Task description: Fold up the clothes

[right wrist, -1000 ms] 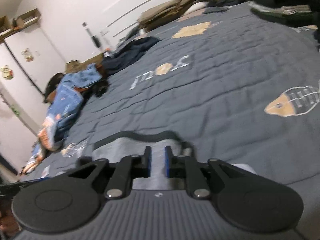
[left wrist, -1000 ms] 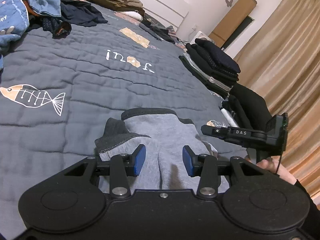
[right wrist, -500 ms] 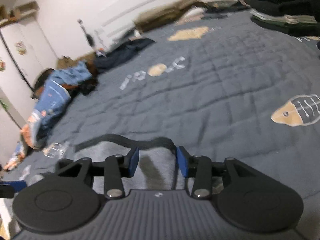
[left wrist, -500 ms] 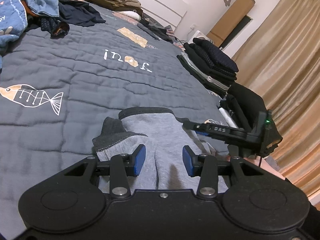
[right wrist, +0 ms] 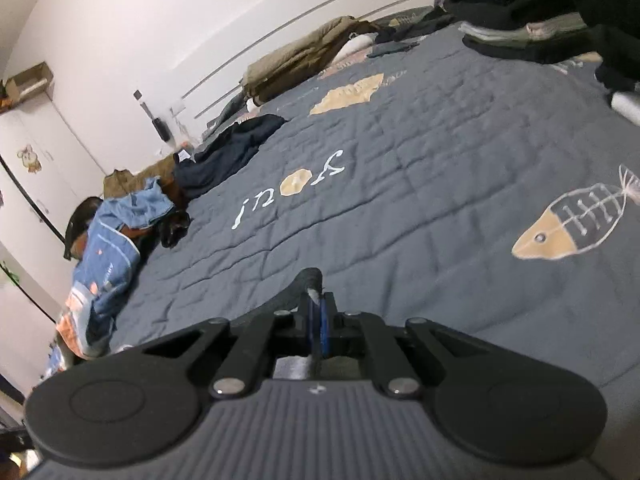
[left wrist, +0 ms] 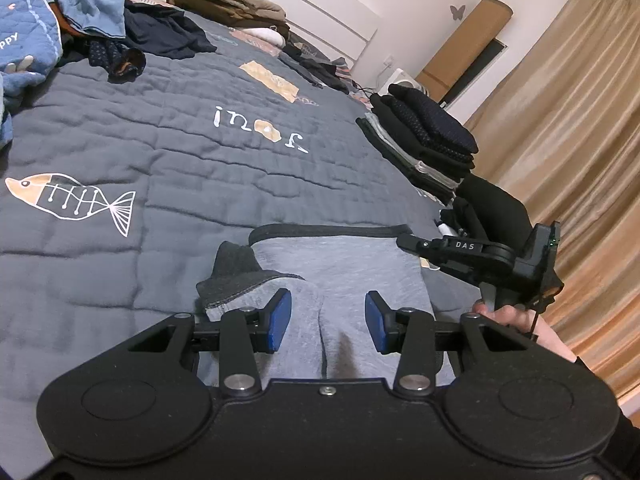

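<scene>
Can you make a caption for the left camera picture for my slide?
Open left gripper hovers over grey garment on the fish-print quilt.

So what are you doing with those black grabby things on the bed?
A person is folding a grey fabric garment with dark trim that lies on the dark grey quilted bedspread. The right tool is shut on the garment's dark edge, while the left tool hovers open over the grey cloth. A stack of folded dark clothes sits by the curtain side, and a pile of unfolded blue clothes waits at the far corner.

A bed (left wrist: 168, 168) under a grey quilt stands against white walls (right wrist: 160, 20); tan curtains (left wrist: 580, 128) hang beside it.
</scene>
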Demonstrator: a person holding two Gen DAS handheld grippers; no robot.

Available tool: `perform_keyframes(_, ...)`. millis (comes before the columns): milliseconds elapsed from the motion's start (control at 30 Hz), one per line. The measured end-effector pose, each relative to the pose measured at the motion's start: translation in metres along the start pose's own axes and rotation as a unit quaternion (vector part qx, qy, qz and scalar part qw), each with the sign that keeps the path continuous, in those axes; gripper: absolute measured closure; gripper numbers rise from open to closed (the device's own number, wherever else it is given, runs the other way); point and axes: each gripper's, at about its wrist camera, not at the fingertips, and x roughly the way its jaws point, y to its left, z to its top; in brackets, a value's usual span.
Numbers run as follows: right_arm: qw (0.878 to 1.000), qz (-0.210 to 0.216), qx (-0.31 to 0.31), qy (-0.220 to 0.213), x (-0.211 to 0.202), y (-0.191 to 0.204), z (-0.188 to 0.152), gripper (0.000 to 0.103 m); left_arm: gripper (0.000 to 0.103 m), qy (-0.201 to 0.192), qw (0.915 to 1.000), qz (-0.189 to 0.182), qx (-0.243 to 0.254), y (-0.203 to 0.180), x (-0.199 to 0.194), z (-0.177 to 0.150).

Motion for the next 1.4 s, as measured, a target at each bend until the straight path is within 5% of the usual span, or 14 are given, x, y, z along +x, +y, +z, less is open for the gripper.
perform_keyframes(233, 0.999, -0.003, -0.008, 0.048, 0.018, 0.0, -0.011, 0.093, 0.062, 0.002, 1.0, 0.004, 0.002, 0.001, 0.001, 0.0)
perform_keyframes(300, 0.999, 0.006, -0.006, 0.035, 0.005, 0.003, -0.005, 0.086, 0.062, 0.001, 1.0, 0.004, -0.001, 0.002, 0.0, 0.0)
perform_keyframes(367, 1.0, 0.011, 0.003, 0.025, -0.008, 0.004, 0.001, 0.067, 0.062, 0.001, 1.0, 0.003, 0.001, 0.001, -0.001, -0.001)
perform_keyframes(433, 1.0, 0.013, 0.007, 0.019, -0.023, 0.005, 0.002, 0.062, 0.062, 0.002, 1.0, -0.001, 0.004, -0.001, -0.003, -0.002)
perform_keyframes(933, 0.998, 0.011, -0.041, 0.05, -0.142, 0.044, -0.069, 0.058, 0.062, 0.014, 0.9969, -0.055, 0.055, -0.037, -0.02, -0.024)
perform_keyframes(1233, 0.993, 0.019, -0.106, 0.04, -0.175, 0.072, -0.123, 0.054, 0.06, 0.001, 0.9985, -0.032, 0.046, -0.024, -0.039, -0.025)
perform_keyframes(1400, 0.976, 0.035, -0.215, 0.026, -0.174, 0.126, -0.13, 0.054, 0.06, -0.026, 0.9993, -0.016, 0.022, -0.01, -0.057, -0.016)
